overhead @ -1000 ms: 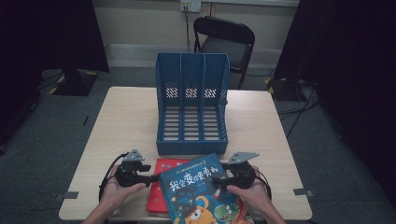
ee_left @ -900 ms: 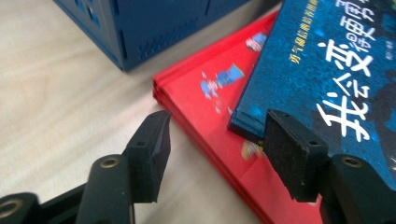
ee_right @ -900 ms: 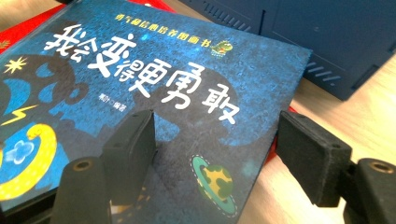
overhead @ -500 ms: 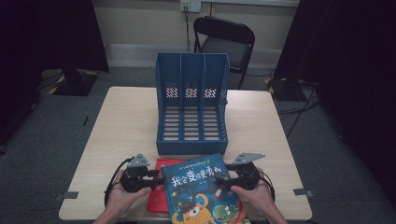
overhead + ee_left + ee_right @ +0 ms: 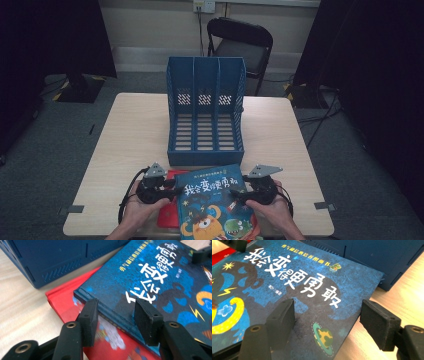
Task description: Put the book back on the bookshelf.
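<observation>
The blue book (image 5: 215, 202) lies at the near edge of the table (image 5: 130, 140), skewed on top of a red book (image 5: 169, 212), just in front of the blue rack (image 5: 205, 115), whose three slots stand empty. The left gripper (image 5: 170, 187) sits at the blue book's left edge, and the left gripper view shows its jaws spread narrowly astride the spine (image 5: 110, 312), one jaw below the edge over the red book (image 5: 65, 305) and one above the cover, not yet pinching. The right gripper (image 5: 240, 192) sits at the right edge; in the right gripper view its jaws stand wide, one resting over the cover (image 5: 307, 297) and the other out past the book's edge above the bare table (image 5: 407, 297), with nothing between them gripped. The step in hand looks like taking hold of the blue book from both sides, probably to lift it off the red one and stand it in the rack. The next move calls for both sets of jaws to close on the opposite edges. The left must catch the blue book alone and leave the red book behind. Then the book needs raising, turning upright and lining up with a slot, and the rack's front lip just beyond it will need clearing.
</observation>
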The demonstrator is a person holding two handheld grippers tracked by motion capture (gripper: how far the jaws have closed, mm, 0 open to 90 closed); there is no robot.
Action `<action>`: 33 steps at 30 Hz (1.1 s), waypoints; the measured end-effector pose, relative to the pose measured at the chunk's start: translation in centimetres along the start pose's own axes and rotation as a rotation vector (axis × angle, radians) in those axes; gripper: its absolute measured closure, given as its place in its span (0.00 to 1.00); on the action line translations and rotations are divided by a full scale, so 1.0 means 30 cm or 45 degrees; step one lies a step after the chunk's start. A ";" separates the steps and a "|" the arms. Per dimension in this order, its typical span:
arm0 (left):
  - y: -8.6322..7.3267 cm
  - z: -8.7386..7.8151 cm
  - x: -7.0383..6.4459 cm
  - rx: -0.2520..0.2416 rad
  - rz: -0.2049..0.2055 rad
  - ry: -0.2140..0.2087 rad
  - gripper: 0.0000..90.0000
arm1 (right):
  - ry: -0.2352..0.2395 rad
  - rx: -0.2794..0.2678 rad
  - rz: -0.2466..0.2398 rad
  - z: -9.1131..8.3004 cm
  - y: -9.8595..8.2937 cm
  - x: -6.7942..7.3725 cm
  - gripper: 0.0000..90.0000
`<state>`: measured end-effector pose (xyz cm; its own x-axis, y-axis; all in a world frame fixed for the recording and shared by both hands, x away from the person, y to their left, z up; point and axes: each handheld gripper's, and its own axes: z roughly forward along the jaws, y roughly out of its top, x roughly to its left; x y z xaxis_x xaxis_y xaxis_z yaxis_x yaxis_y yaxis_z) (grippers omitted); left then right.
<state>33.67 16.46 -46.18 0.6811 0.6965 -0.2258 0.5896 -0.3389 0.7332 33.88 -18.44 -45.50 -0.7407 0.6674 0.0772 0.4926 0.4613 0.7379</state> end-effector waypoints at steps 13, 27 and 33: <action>0.057 0.056 0.057 -0.021 -0.011 0.020 0.56 | -0.049 -0.011 0.039 0.001 -0.002 0.014 0.31; 0.011 0.019 0.010 -0.012 0.050 0.007 0.48 | 0.015 -0.026 0.088 0.002 -0.012 -0.015 0.31; 0.006 0.023 0.005 -0.021 0.075 -0.005 0.42 | 0.029 -0.001 0.128 -0.005 -0.016 -0.010 0.30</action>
<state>34.19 16.05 -46.52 0.7161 0.6733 -0.1841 0.5410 -0.3687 0.7559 33.81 -18.94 -45.78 -0.6977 0.6968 0.1664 0.5646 0.3918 0.7264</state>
